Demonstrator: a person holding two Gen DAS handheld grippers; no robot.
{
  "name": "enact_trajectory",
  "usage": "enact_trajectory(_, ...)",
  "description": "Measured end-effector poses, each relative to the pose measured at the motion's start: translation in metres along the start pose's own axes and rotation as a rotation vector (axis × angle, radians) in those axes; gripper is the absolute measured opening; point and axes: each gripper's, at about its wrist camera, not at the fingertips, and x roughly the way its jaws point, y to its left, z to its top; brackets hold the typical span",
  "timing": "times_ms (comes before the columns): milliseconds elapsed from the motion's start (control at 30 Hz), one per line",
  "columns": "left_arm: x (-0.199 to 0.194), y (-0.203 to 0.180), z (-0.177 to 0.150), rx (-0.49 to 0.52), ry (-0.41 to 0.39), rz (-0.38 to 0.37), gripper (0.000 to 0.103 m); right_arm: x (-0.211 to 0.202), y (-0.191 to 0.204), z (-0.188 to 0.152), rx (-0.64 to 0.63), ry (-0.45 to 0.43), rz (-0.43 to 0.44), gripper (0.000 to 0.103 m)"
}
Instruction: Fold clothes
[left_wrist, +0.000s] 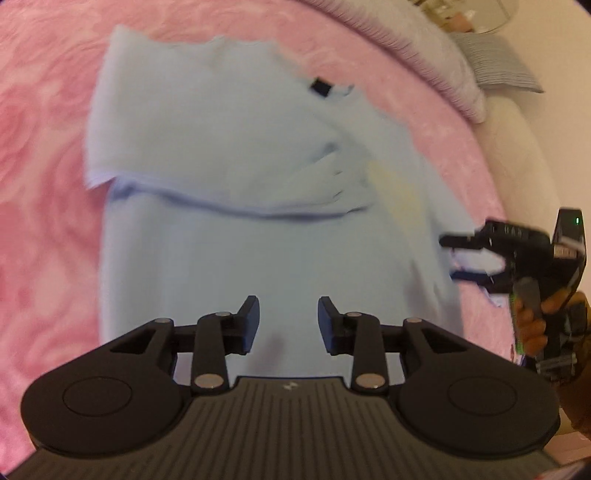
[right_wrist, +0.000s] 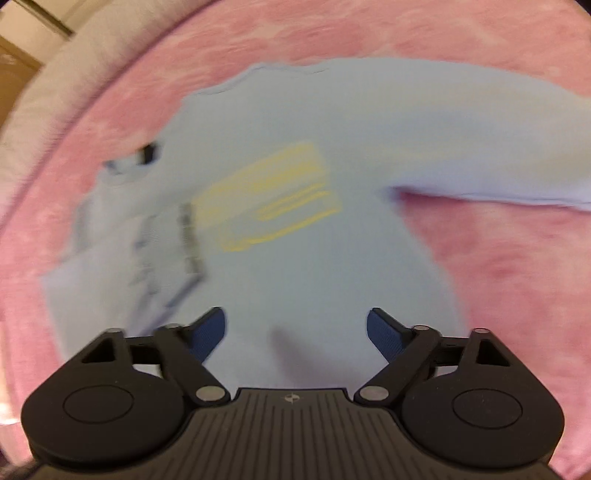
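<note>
A light blue sweatshirt (left_wrist: 229, 236) lies spread on the pink blanket, one sleeve folded across its chest, with a black neck tag (left_wrist: 320, 87) at the far end. In the right wrist view the sweatshirt (right_wrist: 303, 266) shows a yellow print (right_wrist: 273, 199), and its other sleeve (right_wrist: 491, 162) stretches out to the right. My left gripper (left_wrist: 288, 321) hovers over the lower body of the garment, jaws apart with nothing between them. My right gripper (right_wrist: 297, 325) stands wide open above the cloth. The same right gripper (left_wrist: 456, 258) shows in the left wrist view at the sweatshirt's right edge, held by a hand (left_wrist: 530, 325).
The pink blanket (left_wrist: 44, 184) covers the bed around the garment. A pale lavender quilt (left_wrist: 424, 48) and a striped pillow (left_wrist: 498, 62) lie at the far right. In the right wrist view the quilt's edge (right_wrist: 48, 92) runs along the upper left.
</note>
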Motion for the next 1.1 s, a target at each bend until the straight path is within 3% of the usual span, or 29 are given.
enact_trajectory(67, -0.007, 0.008, -0.003, -0.011, -0.002, 0.034, 0.032, 0.015, 0.009, 0.003, 0.015, 0.004, 0.092, 0.057)
enact_trajectory(233, -0.017, 0.025, 0.009, -0.029, -0.027, 0.074, 0.035, 0.052, 0.027, 0.014, 0.115, -0.001, 0.253, 0.056)
enact_trajectory(367, -0.012, 0.031, 0.020, -0.044, -0.031, 0.084, 0.035, 0.084, 0.036, 0.018, 0.179, 0.021, 0.256, 0.054)
enact_trajectory(400, -0.011, 0.032, 0.022, -0.048, -0.031, 0.083, 0.035, 0.089, 0.040, 0.019, 0.171, 0.016, 0.253, 0.048)
enact_trajectory(433, -0.010, 0.033, 0.023, -0.050, -0.030, 0.082, 0.035, 0.090, 0.046, 0.021, 0.143, -0.002, 0.269, 0.014)
enact_trajectory(467, -0.009, 0.034, 0.024, -0.051, -0.029, 0.082, 0.035, 0.088, 0.051, 0.024, 0.107, -0.013, 0.270, 0.010)
enact_trajectory(600, -0.003, 0.035, 0.029, -0.051, -0.016, 0.078, 0.035, 0.037, 0.079, 0.037, -0.109, -0.235, 0.306, 0.008)
enact_trajectory(667, 0.004, 0.033, 0.032, -0.050, -0.006, 0.074, 0.035, 0.007, 0.077, 0.041, -0.136, -0.350, 0.303, 0.008)
enact_trajectory(733, 0.013, 0.032, 0.032, -0.045, 0.011, 0.074, 0.035, -0.012, 0.065, 0.044, -0.143, -0.423, 0.243, 0.008)
enact_trajectory(867, 0.027, 0.027, 0.031, -0.031, 0.046, 0.081, 0.035, 0.000, 0.025, 0.052, -0.092, -0.364, 0.091, 0.008)
enact_trajectory(1033, 0.037, 0.022, 0.028, -0.012, 0.076, 0.101, 0.035, 0.032, 0.002, 0.052, -0.076, -0.268, 0.005, 0.008)
enact_trajectory(1100, 0.038, 0.019, 0.029, -0.004, 0.083, 0.111, 0.035, 0.037, -0.005, 0.048, -0.056, -0.239, -0.073, 0.022)
